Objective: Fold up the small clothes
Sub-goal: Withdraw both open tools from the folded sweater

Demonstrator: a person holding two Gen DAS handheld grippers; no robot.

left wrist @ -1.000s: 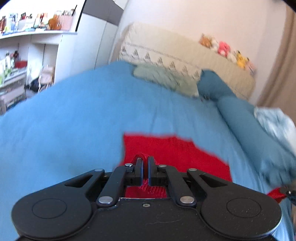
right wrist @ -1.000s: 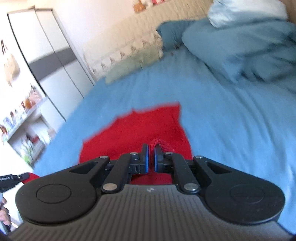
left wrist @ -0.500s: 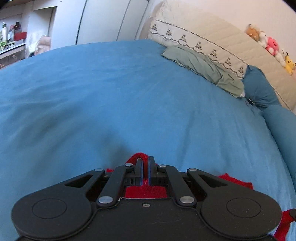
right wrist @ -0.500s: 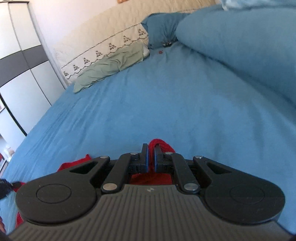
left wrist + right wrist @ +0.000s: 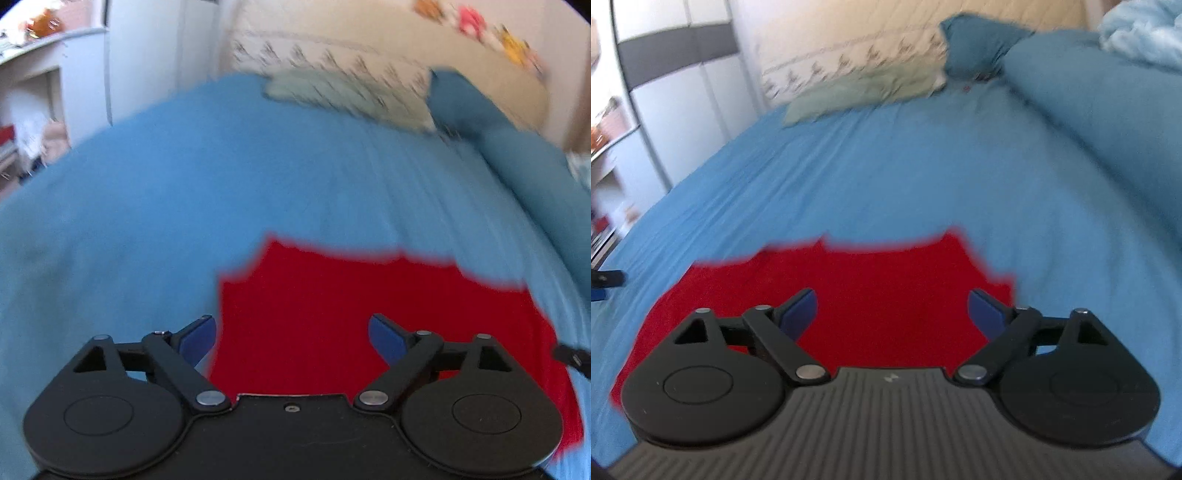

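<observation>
Fingers (image 5: 195,341) spread above flat red garment (image 5: 332,314).

One red garment (image 5: 373,317) is seen on one blue bed (image 5: 155,206). One green pillow (image 5: 849,92) and two grippers are counted, the left gripper (image 5: 291,339) and the right gripper (image 5: 892,314).

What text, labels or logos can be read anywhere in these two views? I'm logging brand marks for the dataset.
No readable words or numbers in either view.
A small pale mark on the right gripper housing is too small to read.
Items on the shelf are too blurred to read.
The red garment and blue bedspread show no print.
</observation>
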